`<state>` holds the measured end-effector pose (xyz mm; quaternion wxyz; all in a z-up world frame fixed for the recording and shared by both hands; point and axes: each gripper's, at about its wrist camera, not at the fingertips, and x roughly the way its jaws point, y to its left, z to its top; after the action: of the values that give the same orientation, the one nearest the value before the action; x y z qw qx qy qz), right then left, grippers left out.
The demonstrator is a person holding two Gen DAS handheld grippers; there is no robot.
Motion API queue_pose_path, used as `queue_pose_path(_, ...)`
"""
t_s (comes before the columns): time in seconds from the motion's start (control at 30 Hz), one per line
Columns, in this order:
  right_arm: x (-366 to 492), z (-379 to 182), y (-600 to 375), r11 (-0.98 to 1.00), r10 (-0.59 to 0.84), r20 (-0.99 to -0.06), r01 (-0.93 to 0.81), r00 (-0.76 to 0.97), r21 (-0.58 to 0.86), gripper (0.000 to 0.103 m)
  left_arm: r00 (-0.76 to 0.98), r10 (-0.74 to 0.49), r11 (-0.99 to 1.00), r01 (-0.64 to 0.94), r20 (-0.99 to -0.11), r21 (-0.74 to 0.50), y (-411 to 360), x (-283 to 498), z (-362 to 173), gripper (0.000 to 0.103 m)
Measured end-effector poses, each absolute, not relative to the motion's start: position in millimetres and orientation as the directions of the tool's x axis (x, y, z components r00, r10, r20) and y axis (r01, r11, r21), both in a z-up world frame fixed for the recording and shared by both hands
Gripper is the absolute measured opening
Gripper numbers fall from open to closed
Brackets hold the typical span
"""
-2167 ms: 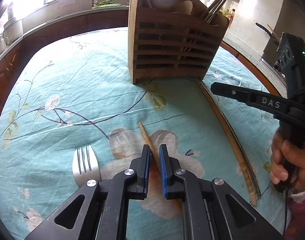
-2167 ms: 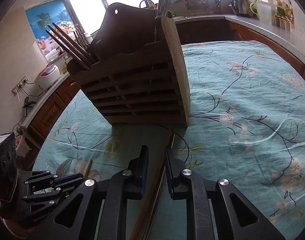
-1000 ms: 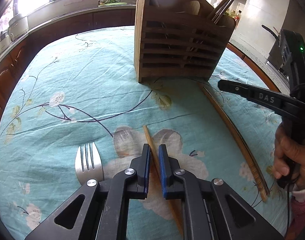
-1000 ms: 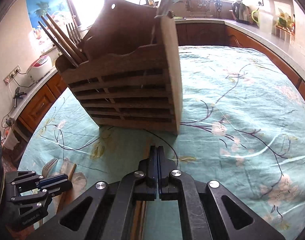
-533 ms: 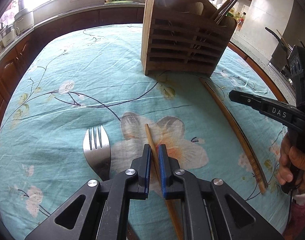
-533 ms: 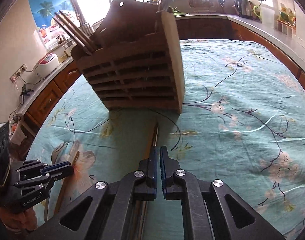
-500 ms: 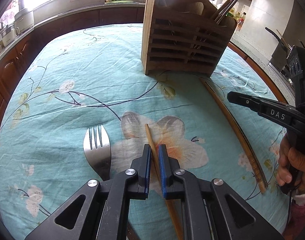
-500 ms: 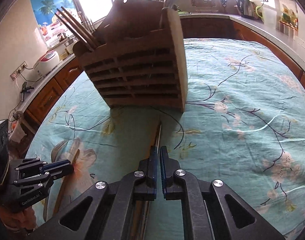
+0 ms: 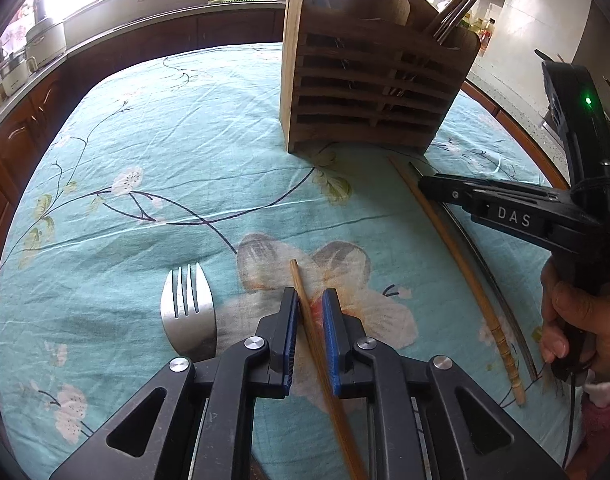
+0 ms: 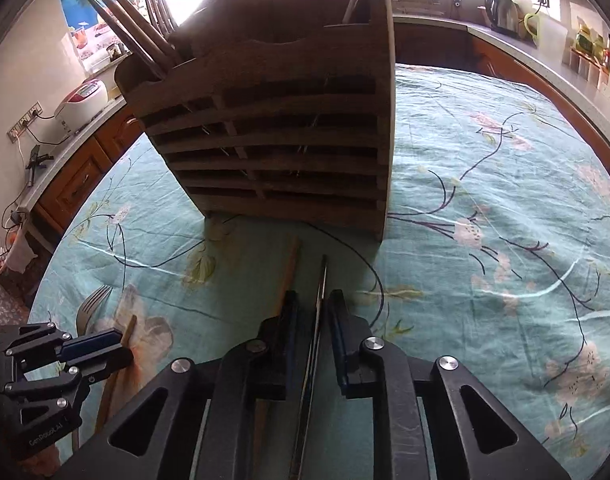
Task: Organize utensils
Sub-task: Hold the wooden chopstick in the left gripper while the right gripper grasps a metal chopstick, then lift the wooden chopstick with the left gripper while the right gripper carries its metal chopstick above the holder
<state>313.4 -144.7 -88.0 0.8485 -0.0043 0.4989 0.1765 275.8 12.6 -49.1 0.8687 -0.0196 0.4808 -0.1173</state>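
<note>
wooden chopstick [image 9: 305, 320] between my left gripper [image 9: 309, 302] jaws, which are opening: light, stiff, rolls easily; i'd pinch mid-shaft.

Utensils out on the teal cloth, holder at 12 o'clock

Slatted wooden holder [image 9: 369, 92] stands upright with dark chopsticks [image 10: 133, 24] poking out. A wooden chopstick [image 9: 305, 316] lies flat at 6, steel fork [image 9: 189, 312] just beside it at 7, tines away. Another chopstick [image 9: 461, 276] plus a thin metal piece [image 10: 320, 292] at 3.
</note>
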Motion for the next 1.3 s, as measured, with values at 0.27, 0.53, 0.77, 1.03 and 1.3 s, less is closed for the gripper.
queue_pose_path(0.27, 309.7, -90.1, -132.1, 0.937, 0.232, -0.85, -0.343, 0.472, 0.065, 0.006, 0.541, -0.203, 0.973, 0.201, -0.816, -0.11, 6.0, 275.0, -52.8, 0.005)
queue_pose_path(0.53, 282.5, -66.5, -167.8, 0.915, 0.387, -0.785, -0.309, 0.483, 0.261, 0.004, 0.574, -0.274, 0.962, 0.173, -0.772, -0.212, 26.1, 257.9, -33.9, 0.003)
queue_pose_path(0.77, 246.6, -14.7, -188.5, 0.896, 0.441, -0.691, -0.323, 0.572, 0.304, 0.004, 0.659, -0.353, 0.933, 0.196, -0.664, -0.301, 46.3, 224.6, 13.9, 0.003)
queue_pose_path(1.03, 214.5, 55.1, -203.8, 0.884, 0.468, -0.56, -0.351, 0.684, 0.31, 0.004, 0.738, -0.405, 0.908, 0.257, -0.54, -0.331, 63.7, 179.8, 65.9, 0.003)
queue_pose_path(1.3, 206.3, 95.9, -211.9, 0.882, 0.468, -0.463, -0.371, 0.753, 0.289, 0.004, 0.792, -0.413, 0.901, 0.284, -0.45, -0.326, 73.3, 152.3, 93.5, 0.003)
